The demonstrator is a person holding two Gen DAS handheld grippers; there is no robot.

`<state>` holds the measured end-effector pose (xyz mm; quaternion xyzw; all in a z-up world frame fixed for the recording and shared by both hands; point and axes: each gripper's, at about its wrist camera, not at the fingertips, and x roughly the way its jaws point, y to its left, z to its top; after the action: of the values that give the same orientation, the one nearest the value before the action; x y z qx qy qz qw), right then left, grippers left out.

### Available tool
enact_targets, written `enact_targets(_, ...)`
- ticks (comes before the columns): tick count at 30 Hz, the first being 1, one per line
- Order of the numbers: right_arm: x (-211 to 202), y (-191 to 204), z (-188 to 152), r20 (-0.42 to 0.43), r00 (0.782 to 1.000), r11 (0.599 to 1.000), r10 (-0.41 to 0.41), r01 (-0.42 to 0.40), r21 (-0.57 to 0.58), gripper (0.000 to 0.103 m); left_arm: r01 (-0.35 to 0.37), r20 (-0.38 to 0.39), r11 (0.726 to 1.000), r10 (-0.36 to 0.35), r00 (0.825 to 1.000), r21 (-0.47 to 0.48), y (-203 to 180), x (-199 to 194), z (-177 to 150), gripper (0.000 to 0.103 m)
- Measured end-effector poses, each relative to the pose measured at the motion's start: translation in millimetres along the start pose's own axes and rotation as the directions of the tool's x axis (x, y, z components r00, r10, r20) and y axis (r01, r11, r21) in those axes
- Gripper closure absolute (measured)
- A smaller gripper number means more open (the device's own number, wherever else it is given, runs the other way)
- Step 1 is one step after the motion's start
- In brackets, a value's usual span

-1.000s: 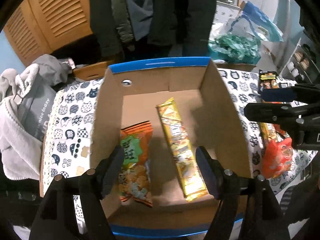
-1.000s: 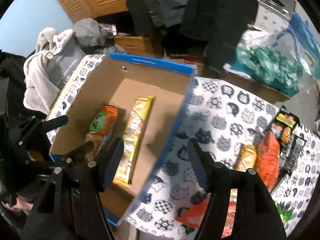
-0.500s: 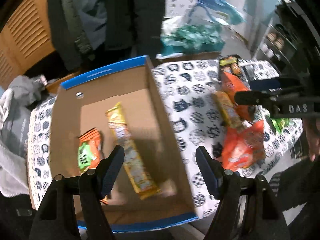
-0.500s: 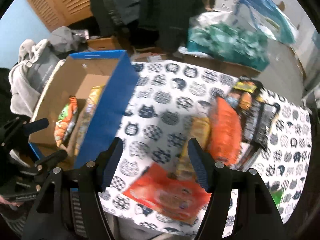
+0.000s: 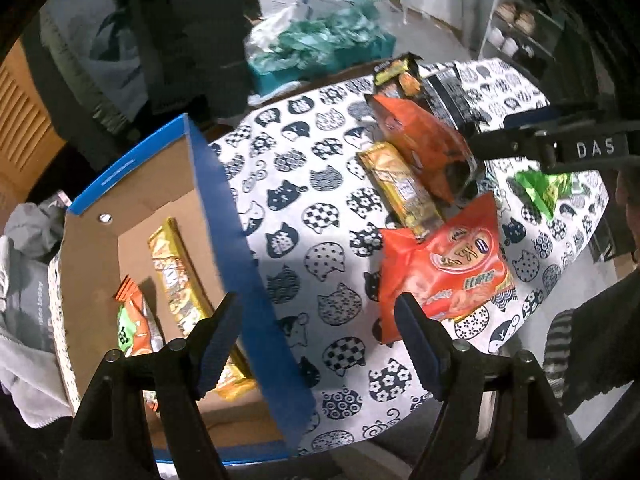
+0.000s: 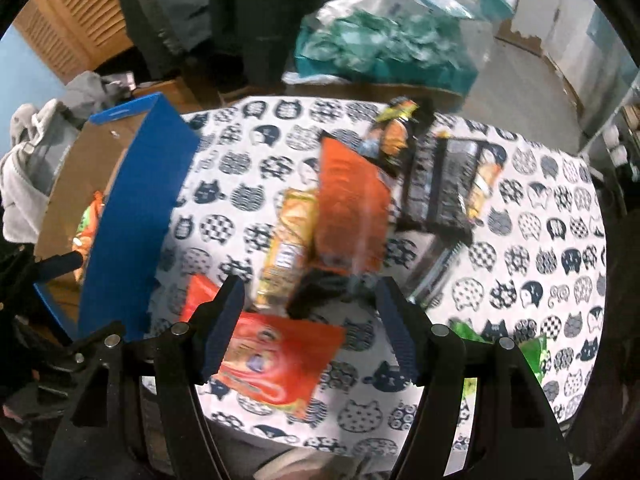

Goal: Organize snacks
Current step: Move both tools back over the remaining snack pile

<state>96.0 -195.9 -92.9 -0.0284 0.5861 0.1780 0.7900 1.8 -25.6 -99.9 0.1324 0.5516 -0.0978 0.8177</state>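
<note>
On the counter (image 5: 304,200), a bare strip of cat-print cloth runs from 12 to 6 o'clock between the cardboard box (image 5: 224,216) at 9 o'clock and the snack pile at 3 o'clock. The box's tall blue wall (image 6: 132,216) blocks any sideways sweep into it; entry is from above only. Inside, floor lies bare at 12 o'clock beyond the yellow bar (image 5: 176,276). The red bag (image 5: 440,268) and orange bag (image 6: 348,208) crowd the right side

Cat-print tablecloth (image 5: 288,200) over a table, wooden louvred doors (image 6: 80,12) at back left, dark coats (image 6: 240,8) hanging, grey clothes (image 6: 28,168) heaped at left, shelves (image 5: 516,28) at right, pale floor (image 6: 520,80).
</note>
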Motion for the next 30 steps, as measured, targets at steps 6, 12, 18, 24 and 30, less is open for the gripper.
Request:
enact_targets(6,16.1,-18.0,-13.5,-0.029,0.999,1.000,-0.014,0.014,0.005,0.034,-0.005,-0.052,0.999,0.007,0.999,0.033,-21.0,17.6,-1.4,0.024)
enact_targets(12,38.4,-28.5,-24.7,-0.073,0.997,1.000,-0.018,0.018,0.007,0.034,-0.044,-0.103,0.996,0.052,0.993,0.078,-39.1,38.2,-7.2,0.024)
enact_targets(18,55.4,-31.9,-34.3,-0.112,0.994,1.000,-0.012,0.011,-0.005,0.034,-0.112,-0.135,0.986,0.128,0.982,0.122,-51.4,63.0,-8.5,0.023)
enact_targets(24,60.8,-31.4,-47.6,-0.147,0.989,1.000,-0.021,0.017,-0.025,0.034,-0.186,-0.155,0.978,0.199,0.968,0.093,-42.3,82.7,-0.2,0.023)
enact_targets(30,62.3,-23.6,-62.6,-0.169,0.985,0.998,-0.018,0.009,-0.056,0.034,-0.185,-0.169,0.983,0.183,0.968,0.009,-29.6,89.9,13.2,0.023)
